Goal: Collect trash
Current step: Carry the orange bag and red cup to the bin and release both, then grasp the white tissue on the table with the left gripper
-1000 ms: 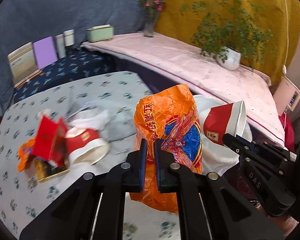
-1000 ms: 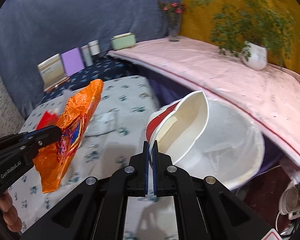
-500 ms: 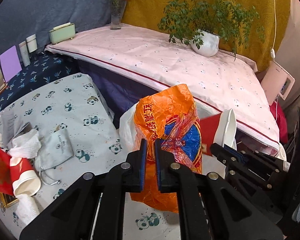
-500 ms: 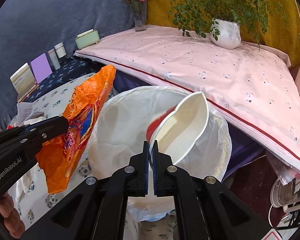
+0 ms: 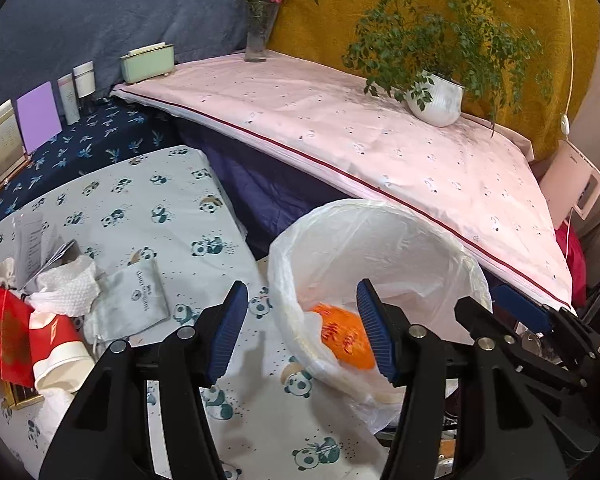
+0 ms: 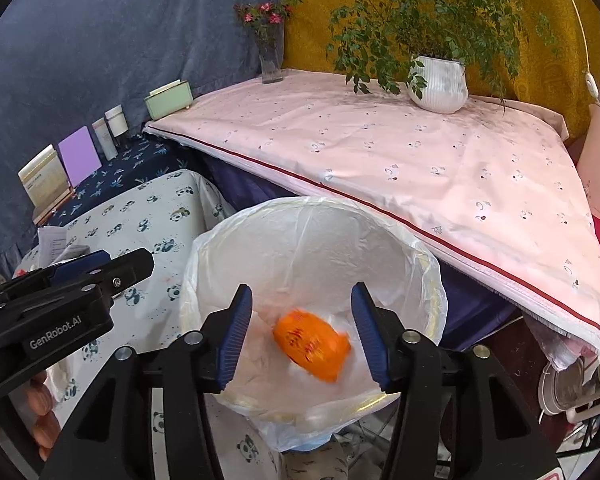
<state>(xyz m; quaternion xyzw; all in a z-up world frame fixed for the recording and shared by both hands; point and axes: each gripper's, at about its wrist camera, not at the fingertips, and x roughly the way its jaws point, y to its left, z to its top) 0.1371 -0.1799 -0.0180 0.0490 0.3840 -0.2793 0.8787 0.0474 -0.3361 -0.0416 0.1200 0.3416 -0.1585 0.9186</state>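
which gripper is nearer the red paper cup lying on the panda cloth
Left. The left gripper hangs at the bin's edge beside the red paper cup; the right gripper is over the bin, beyond it. Both jaws are opening, empty.

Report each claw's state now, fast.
Left claw: jaws opening, holding nothing; orange wrapper lies in the bin.
Right claw: jaws opening, holding nothing.

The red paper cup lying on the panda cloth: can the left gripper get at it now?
Probably yes. The left gripper holds nothing, its jaws opening above the bin. The red paper cup lies on its side, mouth towards the camera, with only a red packet against its far side.
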